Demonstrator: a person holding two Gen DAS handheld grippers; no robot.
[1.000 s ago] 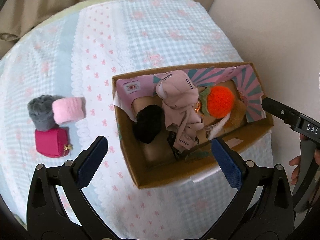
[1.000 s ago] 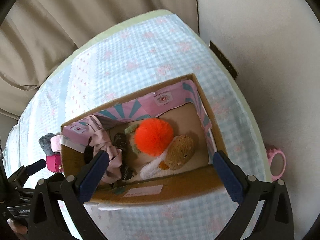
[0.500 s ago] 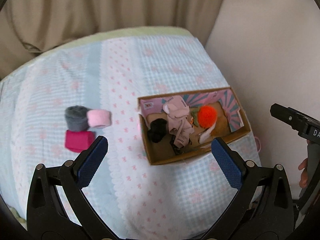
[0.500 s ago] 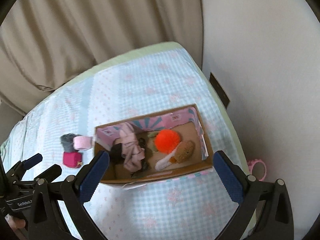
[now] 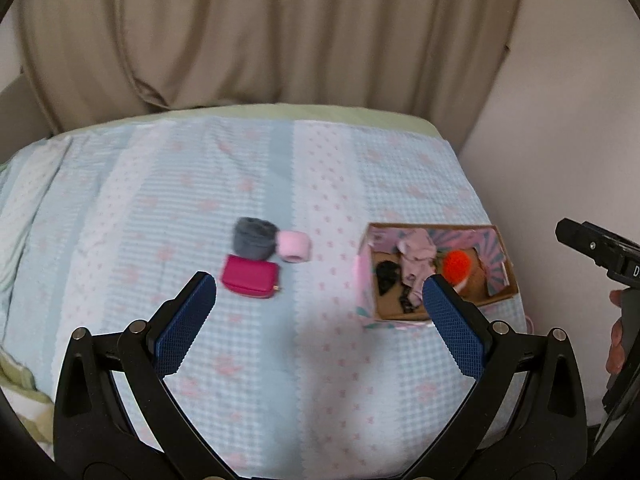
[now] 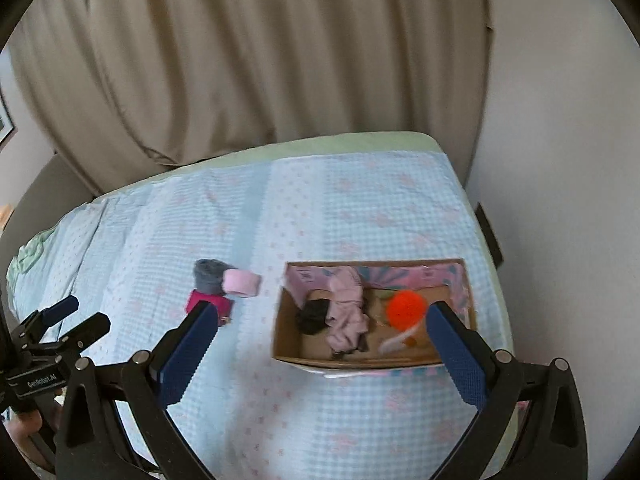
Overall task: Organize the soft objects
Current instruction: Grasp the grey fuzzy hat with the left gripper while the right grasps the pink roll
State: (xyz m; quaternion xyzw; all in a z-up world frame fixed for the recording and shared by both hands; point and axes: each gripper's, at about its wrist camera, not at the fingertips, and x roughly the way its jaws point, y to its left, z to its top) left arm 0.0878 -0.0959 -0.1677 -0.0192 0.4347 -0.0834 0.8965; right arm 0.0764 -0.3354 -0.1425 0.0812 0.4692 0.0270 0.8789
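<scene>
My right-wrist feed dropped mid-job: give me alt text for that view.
Open right gripper hangs empty above a bed, over a cardboard box holding an orange pom-pom, pink cloth and a black item. Left of the box lie grey, pink and magenta pieces.

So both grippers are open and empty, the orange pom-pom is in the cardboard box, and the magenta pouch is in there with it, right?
Not quite. The magenta pouch lies outside the cardboard box, on the bedspread beside the grey roll and pink roll, as the left wrist view shows. The rest holds: the orange pom-pom is in the box, and the left gripper and right gripper are open and empty.
</scene>
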